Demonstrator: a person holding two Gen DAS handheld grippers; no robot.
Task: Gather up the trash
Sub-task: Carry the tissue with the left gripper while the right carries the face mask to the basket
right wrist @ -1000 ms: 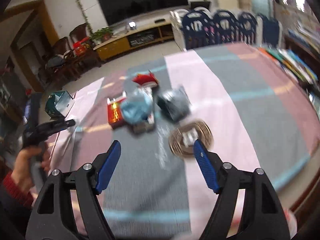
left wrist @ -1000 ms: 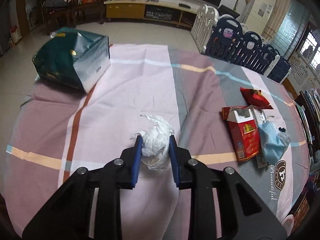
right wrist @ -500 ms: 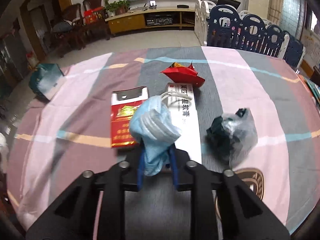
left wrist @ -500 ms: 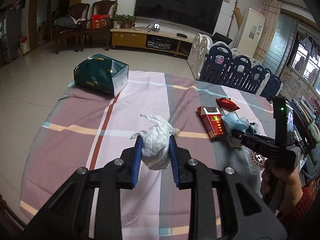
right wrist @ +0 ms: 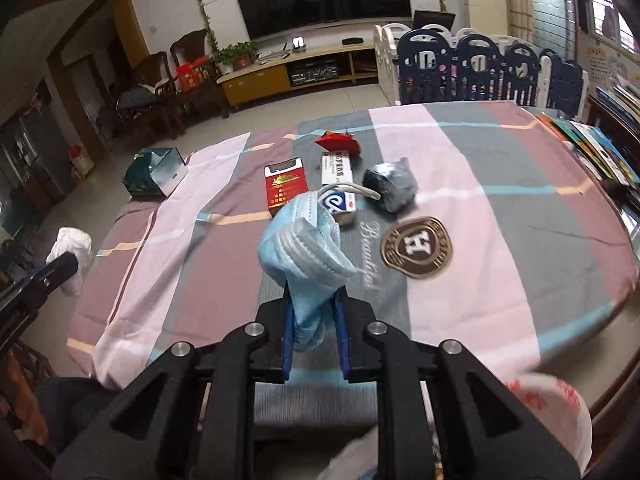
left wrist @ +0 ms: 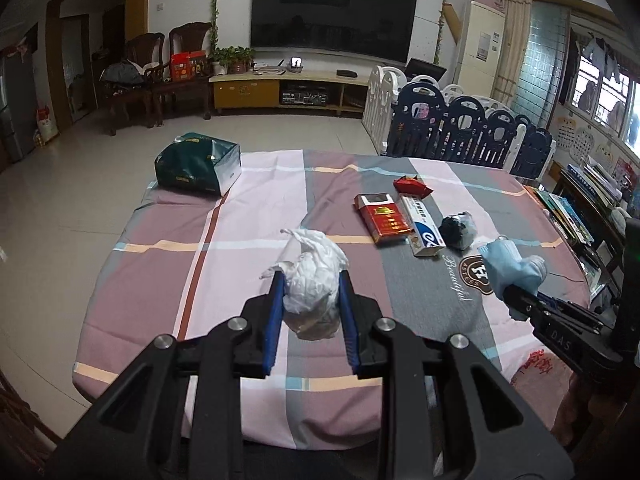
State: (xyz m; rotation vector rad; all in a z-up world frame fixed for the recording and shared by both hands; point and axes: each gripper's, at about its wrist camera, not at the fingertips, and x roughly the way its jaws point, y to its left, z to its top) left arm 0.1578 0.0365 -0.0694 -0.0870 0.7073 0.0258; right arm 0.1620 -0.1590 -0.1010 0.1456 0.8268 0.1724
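My left gripper is shut on a crumpled white plastic bag and holds it above the table's near side. My right gripper is shut on a blue face mask, lifted off the cloth; the mask also shows in the left wrist view. On the striped tablecloth lie a red cigarette pack, a white and blue box, a red wrapper and a dark crumpled bag.
A green box lies at the table's far left corner. Books line the right edge. A white bag with red print is at the lower right of the right wrist view. A playpen fence stands behind the table.
Both grippers have pulled back and risen from the table with their loads. The right gripper closed on the mask within the last second and has lifted it off the boxes.
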